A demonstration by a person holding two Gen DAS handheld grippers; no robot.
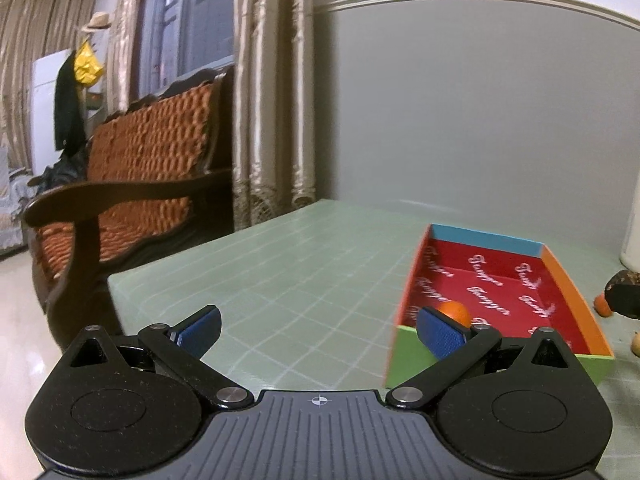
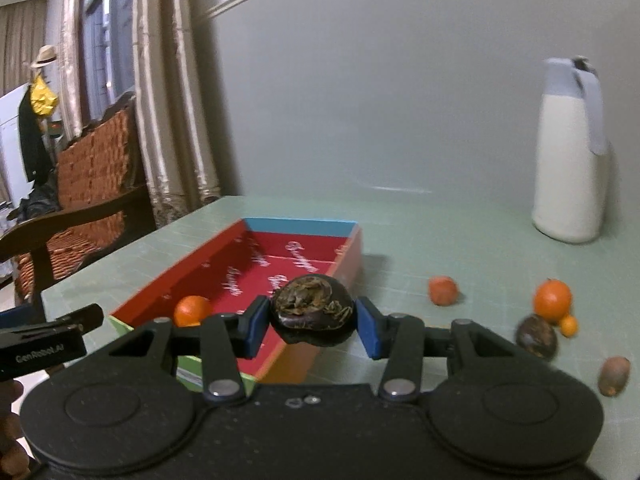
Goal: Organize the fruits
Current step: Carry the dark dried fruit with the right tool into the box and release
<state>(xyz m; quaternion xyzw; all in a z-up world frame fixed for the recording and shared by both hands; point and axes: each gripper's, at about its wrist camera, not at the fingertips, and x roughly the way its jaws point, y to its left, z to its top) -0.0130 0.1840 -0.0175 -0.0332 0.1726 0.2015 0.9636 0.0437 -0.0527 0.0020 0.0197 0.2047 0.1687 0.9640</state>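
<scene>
A shallow box with a red inside (image 1: 492, 292) lies on the green table, with one orange (image 1: 454, 312) near its front end. My left gripper (image 1: 320, 332) is open and empty, left of the box. In the right wrist view my right gripper (image 2: 310, 322) is shut on a dark wrinkled fruit (image 2: 312, 308), held above the box's (image 2: 280, 268) near right corner. The orange (image 2: 192, 310) shows inside it. The left gripper (image 2: 44, 340) shows at the left edge. Loose fruits lie right of the box: a reddish one (image 2: 442, 290), an orange (image 2: 552, 300), a small orange one (image 2: 568, 325), a dark one (image 2: 536, 337), a brown one (image 2: 614, 374).
A white jug with a grey lid (image 2: 570, 152) stands at the table's back right by the wall. A wooden armchair with an orange cushion (image 1: 132, 188) stands left of the table (image 1: 300, 264), by curtains. The table's left edge is close to my left gripper.
</scene>
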